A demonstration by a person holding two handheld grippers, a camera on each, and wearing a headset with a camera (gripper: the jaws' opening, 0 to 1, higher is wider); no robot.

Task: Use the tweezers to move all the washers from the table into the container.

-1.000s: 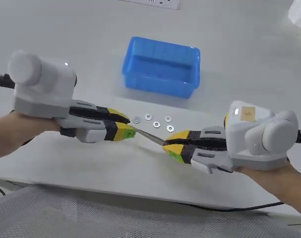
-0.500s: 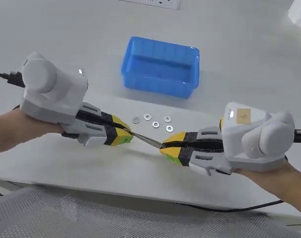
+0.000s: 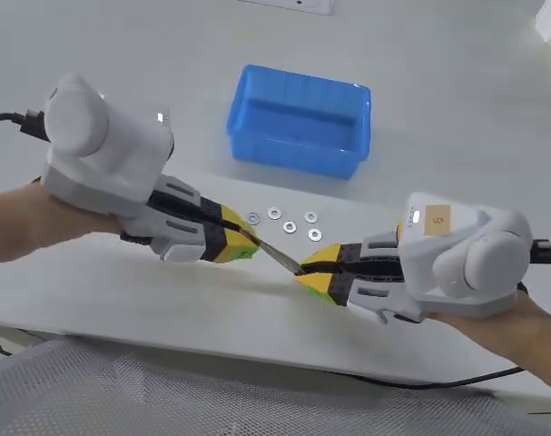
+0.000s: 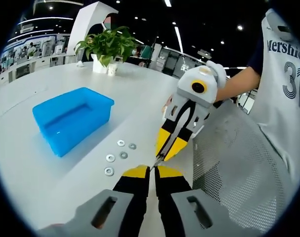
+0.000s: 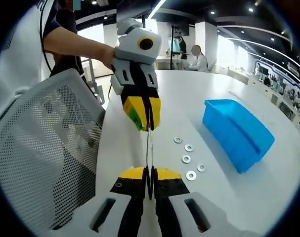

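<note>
The left gripper (image 3: 240, 243) and right gripper (image 3: 313, 270) are both pinching the tweezers (image 3: 277, 254), jaws narrow, near the container (image 3: 293, 160). Five washers (image 3: 290, 224) are lying on the table (image 3: 121, 291) just beside it.

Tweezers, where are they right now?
Head view, centre: the tweezers span between the left gripper and right gripper, gripped by both, in front of the washers.
</note>
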